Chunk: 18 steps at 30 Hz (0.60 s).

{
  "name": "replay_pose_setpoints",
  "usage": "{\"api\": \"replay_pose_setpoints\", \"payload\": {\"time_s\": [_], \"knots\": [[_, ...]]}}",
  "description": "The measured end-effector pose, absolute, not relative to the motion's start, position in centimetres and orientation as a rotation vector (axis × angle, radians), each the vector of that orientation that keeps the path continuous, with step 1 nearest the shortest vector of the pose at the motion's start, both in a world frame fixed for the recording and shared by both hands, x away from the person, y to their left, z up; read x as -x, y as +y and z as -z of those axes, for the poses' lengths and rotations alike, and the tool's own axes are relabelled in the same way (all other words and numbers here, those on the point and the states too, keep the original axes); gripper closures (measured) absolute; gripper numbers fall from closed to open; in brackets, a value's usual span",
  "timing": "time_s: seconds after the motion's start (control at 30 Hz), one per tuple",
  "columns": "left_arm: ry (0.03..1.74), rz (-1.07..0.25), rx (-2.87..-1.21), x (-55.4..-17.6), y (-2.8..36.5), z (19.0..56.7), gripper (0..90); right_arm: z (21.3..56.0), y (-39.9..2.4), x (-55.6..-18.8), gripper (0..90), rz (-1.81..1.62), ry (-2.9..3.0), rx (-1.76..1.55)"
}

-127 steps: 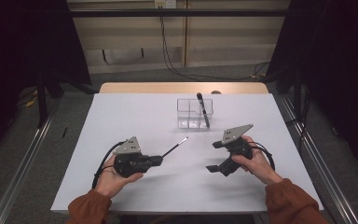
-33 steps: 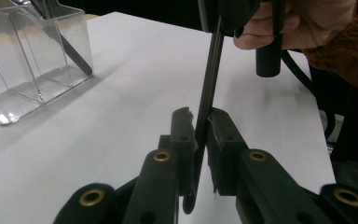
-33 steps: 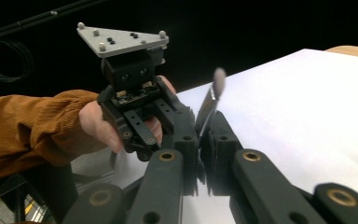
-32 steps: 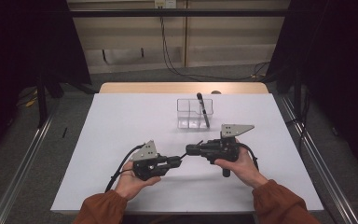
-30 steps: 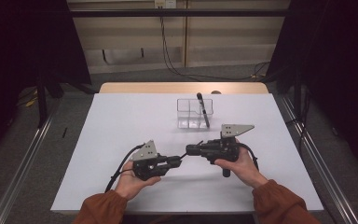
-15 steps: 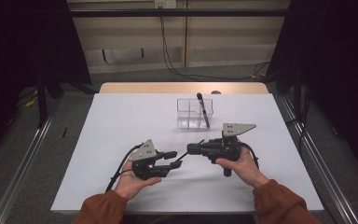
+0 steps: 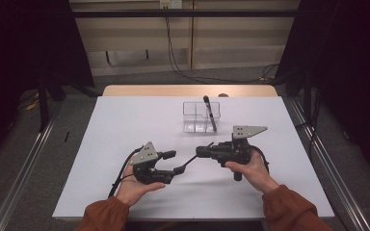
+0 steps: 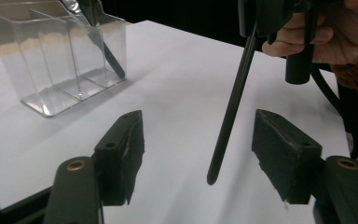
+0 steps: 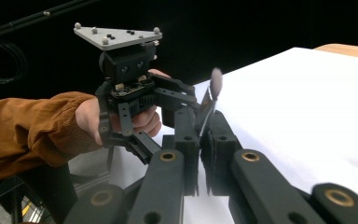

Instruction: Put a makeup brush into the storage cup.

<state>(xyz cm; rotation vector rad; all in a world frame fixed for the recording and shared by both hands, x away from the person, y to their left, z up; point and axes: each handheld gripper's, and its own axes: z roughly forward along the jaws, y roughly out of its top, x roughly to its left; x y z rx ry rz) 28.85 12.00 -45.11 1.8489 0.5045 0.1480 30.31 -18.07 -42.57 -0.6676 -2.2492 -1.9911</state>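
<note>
A thin black pen (image 7: 190,160) slants between the two grippers above the white table (image 7: 125,120). My right gripper (image 7: 198,151) is shut on its upper part; in the right gripper view the jaws (image 9: 204,121) pinch the pen (image 9: 209,105). My left gripper (image 7: 174,162) faces it from the left, and its jaws have just been opening. In the left gripper view the pen (image 8: 233,102) hangs free between the spread pads (image 8: 279,154) of the left gripper (image 8: 200,154), touching neither. A clear divided box (image 7: 201,117) behind holds another black pen (image 7: 209,113).
The clear box (image 8: 60,60) stands at mid-table toward the far edge, close beyond the grippers. White tabletop spreads left, right and in front of the hands. Metal rails run along both sides of the table, and cables trail on the floor behind.
The hands came together at mid-table with the pen in the left gripper. The right gripper closed on it, and the left jaws have spread away from the pen.
</note>
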Motion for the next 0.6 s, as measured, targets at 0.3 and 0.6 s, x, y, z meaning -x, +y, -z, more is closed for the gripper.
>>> {"api": "replay_pose_setpoints", "payload": {"time_s": [0.3, 0.6], "knots": [[0.526, -0.185, -1.838, -28.8, 12.3, 44.8, 16.8, 42.1, -18.7, -30.3, 86.3, 1.969, -2.286, 0.689], [0.581, -0.204, -1.849, -28.8, 13.0, 44.5, 6.7, 41.8, -19.3, -30.4, 86.3, 1.954, -2.311, 0.716]]}}
